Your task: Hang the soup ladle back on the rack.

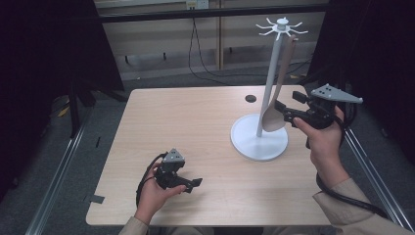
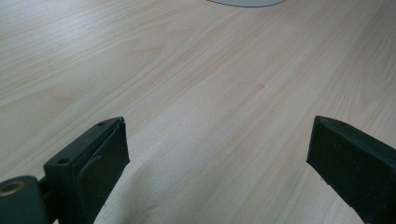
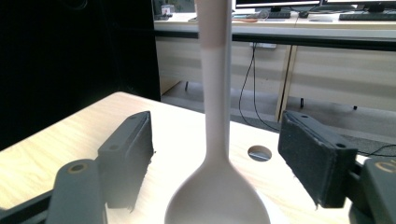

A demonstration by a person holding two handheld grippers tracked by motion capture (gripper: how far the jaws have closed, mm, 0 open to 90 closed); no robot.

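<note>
A white hook stand rises from a round base on the right half of the wooden table. A beige spoon hangs from one of its top hooks, bowl down beside the pole. My right gripper is held level at the bowl's height. In the right gripper view its jaws stand open on either side of the spoon, and neither pad touches it. My left gripper rests low near the table's front edge, open over bare wood.
A small dark cable hole sits in the table behind the stand's base. Cables hang along the back wall past the far edge. Metal rails run along the floor on both sides of the table. The stand's base edge lies far ahead of the left gripper.
</note>
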